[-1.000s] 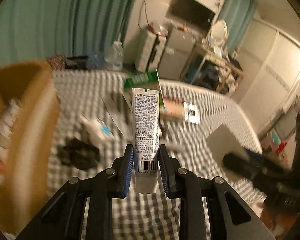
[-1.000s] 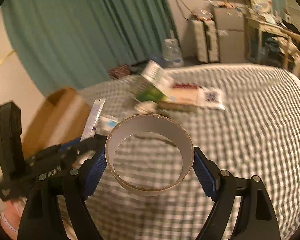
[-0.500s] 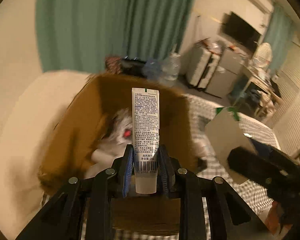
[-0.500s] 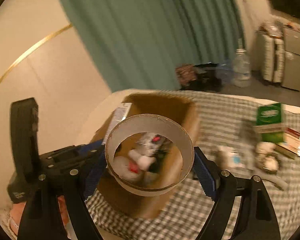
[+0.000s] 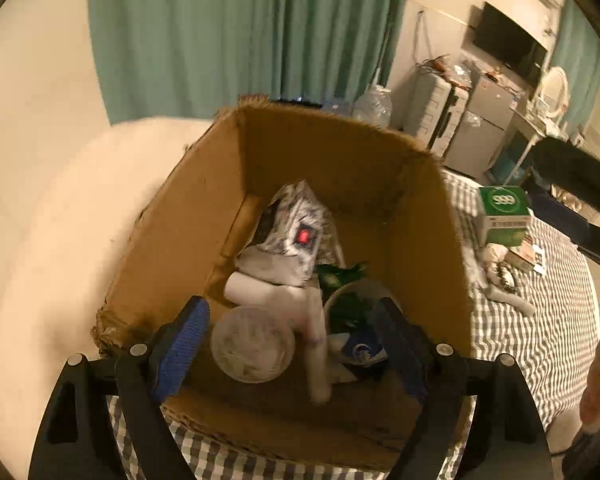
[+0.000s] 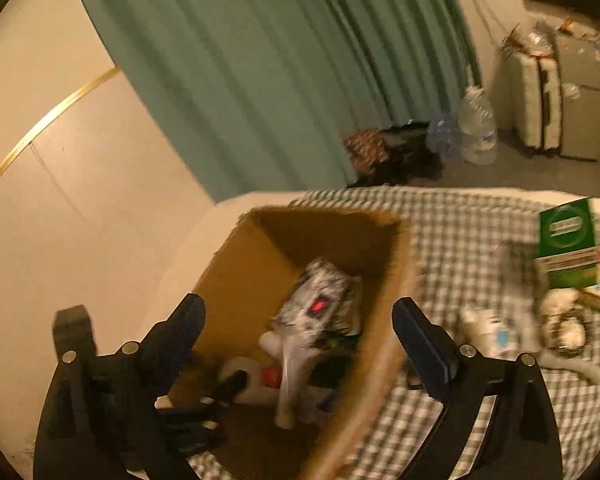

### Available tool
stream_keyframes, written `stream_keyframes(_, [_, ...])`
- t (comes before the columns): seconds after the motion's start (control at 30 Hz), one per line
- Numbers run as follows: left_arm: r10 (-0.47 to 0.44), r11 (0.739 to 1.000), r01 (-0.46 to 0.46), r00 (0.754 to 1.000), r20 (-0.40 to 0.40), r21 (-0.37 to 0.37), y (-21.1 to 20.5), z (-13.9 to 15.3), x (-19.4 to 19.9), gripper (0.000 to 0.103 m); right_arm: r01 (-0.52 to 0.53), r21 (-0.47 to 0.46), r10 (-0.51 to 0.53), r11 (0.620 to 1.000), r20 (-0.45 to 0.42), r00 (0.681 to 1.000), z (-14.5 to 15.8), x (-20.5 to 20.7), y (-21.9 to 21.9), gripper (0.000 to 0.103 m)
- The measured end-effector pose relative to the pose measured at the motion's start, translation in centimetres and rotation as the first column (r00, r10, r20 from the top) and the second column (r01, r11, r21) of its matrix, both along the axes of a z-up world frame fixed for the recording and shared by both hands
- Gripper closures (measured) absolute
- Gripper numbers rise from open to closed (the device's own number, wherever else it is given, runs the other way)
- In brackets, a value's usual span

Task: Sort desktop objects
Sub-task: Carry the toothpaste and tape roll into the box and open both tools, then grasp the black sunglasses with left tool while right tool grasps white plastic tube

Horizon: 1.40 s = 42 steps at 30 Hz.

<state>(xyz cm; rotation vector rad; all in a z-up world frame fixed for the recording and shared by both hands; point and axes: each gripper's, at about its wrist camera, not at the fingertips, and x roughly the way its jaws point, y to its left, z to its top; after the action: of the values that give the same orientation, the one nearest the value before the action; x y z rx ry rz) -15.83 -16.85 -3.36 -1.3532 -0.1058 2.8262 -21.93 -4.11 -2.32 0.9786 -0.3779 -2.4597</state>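
left gripper (image 5: 288,344): over the open box, lower centre of the left wrist view. Jaws opening, spread wide, pads clamp nothing; box contents lie below the gap.
right gripper (image 6: 300,340): lower centre of the right wrist view, straddling the box's right wall. Jaws opening, wide apart, nothing pressed between the pads.
cardboard box (image 5: 204,216): centre of frame, top open, sits on the checked cloth (image 5: 548,320).
white tube (image 5: 316,344): inside the box, blurred, roughly upright, cap end down, between the left gripper's fingers in the picture but not touched by them.
tape roll (image 5: 356,300): pale ring low in the box, just right of the tube; green wrapper seen through it. Partly hidden.
round clear lid (image 5: 252,344): in the box, lower left of the tube.
patterned packet (image 5: 296,236): grey-white with a red mark, leaning against the box's back corner.
green carton (image 6: 568,240): right edge of the right wrist view, standing on the cloth, well apart from the box.
small clutter (image 6: 556,328): on the cloth below the carton; too blurred to name.
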Motion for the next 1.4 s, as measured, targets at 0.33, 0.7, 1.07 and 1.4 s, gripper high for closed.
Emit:
stream_keyframes(0.33, [-0.130,0.991,0.132,0.987,-0.099,0.014,12.2,3.3,2.2,0.009,0.210,0.154,-0.198,0.966,-0.088,0.976,0.5,6.7,13.0,0.008])
stream_keyframes(0.7, [-0.121,0.992,0.121,0.993,-0.014,0.039,20.0,-3.9,1.7,0.006,0.312,0.194,-0.307,0.930,-0.059,0.950,-3.7,9.6,22.6,0.008])
stream_keyframes(1.07, [0.006,1.000,-0.006,0.999,0.050,-0.007,19.7,-10.6,-2.2,0.006,0.238,0.222,-0.265,0.946,0.100,0.959,-11.2,4.9,25.0,0.008])
stream_keyframes(1.4, [0.017,0.999,-0.013,0.996,0.084,-0.043,20.2,-14.1,-6.9,0.006,0.105,0.297,-0.148,0.949,0.128,0.981,-15.2,-1.4,24.3,0.011])
